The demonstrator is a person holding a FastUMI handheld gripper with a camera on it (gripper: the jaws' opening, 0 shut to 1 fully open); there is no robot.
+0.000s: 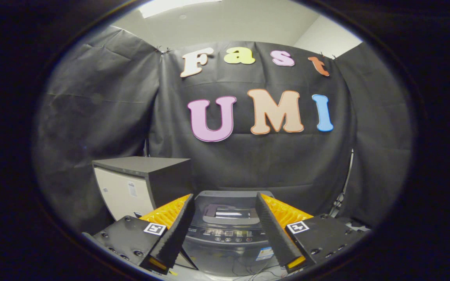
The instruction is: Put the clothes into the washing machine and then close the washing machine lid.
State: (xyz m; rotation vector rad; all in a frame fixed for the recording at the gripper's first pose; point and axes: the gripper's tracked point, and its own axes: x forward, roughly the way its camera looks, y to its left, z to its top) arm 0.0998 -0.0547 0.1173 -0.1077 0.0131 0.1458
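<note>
A fisheye view looks forward along a hand-held gripper [225,238] whose two fingers are spread wide apart, with nothing between them and nothing touching either one. Seen through the gap between the fingers, and beyond them, stands a dark grey top-loading washing machine [229,249]. Its lid [231,208] appears to lie flat and closed over the top, with a glossy window catching a streak of light, though the fingers hide both sides of it, so it is hard to be certain. A control panel [229,234] with a row of small buttons runs across the front of the machine's top, nearest the fingers, and a small sticker sits on the front face below it. Beside the machine, beyond the left finger, is a boxy cabinet [131,183] with a dark top and a pale front. Behind everything hangs a black cloth wall [92,109], with a slice of white ceiling above it. Thin cables trail along the wall beyond the right finger. No clothes can be seen anywhere in this view: none in the gripper, none on the machine, none on the cabinet. Judging from this, either the task is at its very start, with the clothes still to be fetched and the lid still to be raised, or it is finished, with the clothes already inside under a closed lid; the scene alone does not settle which.
</note>
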